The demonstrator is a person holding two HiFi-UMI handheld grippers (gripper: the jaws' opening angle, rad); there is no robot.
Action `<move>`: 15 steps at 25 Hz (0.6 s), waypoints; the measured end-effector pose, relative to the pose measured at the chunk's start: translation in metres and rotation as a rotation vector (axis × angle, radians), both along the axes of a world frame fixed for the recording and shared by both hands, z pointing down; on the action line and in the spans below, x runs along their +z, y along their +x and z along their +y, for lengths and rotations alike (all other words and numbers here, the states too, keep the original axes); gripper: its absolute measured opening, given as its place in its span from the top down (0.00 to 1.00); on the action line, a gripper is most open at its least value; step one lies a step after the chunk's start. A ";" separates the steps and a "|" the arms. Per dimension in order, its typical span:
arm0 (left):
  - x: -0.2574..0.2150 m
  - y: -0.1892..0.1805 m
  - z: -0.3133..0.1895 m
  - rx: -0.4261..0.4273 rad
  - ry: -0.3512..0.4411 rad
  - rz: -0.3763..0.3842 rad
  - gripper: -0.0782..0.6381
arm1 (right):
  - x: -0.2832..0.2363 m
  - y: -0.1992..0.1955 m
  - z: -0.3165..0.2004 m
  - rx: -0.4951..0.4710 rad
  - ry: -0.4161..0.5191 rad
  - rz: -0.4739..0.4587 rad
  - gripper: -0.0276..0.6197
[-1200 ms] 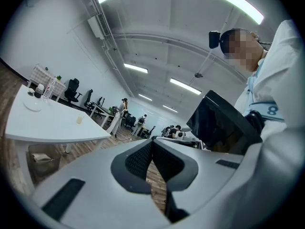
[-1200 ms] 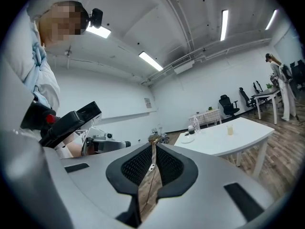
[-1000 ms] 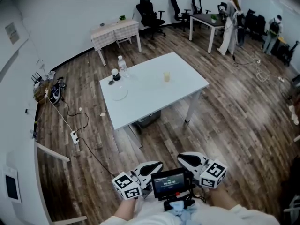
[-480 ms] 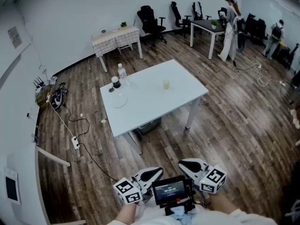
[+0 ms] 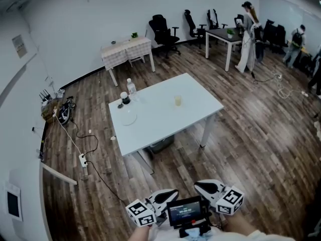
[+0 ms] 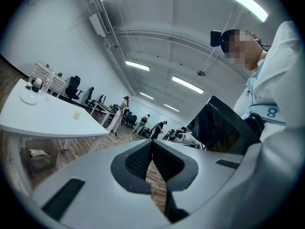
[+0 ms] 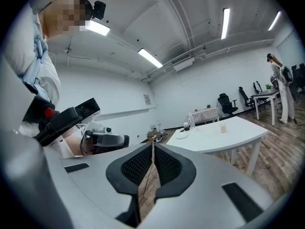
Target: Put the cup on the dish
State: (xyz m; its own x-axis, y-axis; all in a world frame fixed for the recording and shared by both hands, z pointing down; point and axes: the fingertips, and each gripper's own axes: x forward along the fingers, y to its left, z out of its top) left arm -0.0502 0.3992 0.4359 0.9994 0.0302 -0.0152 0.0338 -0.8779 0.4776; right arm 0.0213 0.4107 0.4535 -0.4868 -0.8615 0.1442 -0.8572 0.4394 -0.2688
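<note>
L gripper [image 5: 168,195]: jaws together, nothing btwn them. R gripper [image 5: 203,187]: pads also closed, empty. Both are held low by the person's body, well short of the white table [image 5: 165,129]. Cup [image 5: 178,100] stands upright on the tabletop, far ahead of both grippers. Dish [image 5: 128,117] lies ahead & off to L, well apart from the cup, w/ a bottle [image 5: 131,87] just beyond it.

cup [image 5: 177,100]: small, pale yellowish, translucent, upright, standing on white surface [image 5: 165,122] near its middle, toward far edge | dish [image 5: 128,117]: round, flat, pale and clear-looking, lying level near surface's left end | relation: well apart, cup to dish's right, cup not on dish
</note>
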 end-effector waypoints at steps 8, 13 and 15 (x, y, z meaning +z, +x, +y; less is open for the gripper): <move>0.015 0.007 -0.012 -0.019 -0.014 -0.016 0.89 | 0.013 0.011 -0.007 -0.011 -0.016 -0.007 0.91; 0.009 0.020 -0.049 -0.021 -0.004 0.008 0.89 | 0.014 0.024 -0.041 -0.004 -0.021 -0.004 0.91; 0.010 0.024 -0.069 -0.019 0.000 0.012 0.89 | 0.014 0.031 -0.061 0.006 -0.012 -0.009 0.91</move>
State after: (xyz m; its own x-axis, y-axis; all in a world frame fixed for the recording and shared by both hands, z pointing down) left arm -0.0259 0.3298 0.4462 0.9996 0.0108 -0.0269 0.0223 -0.8785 0.4773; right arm 0.0518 0.3496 0.4675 -0.4834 -0.8624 0.1500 -0.8570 0.4313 -0.2820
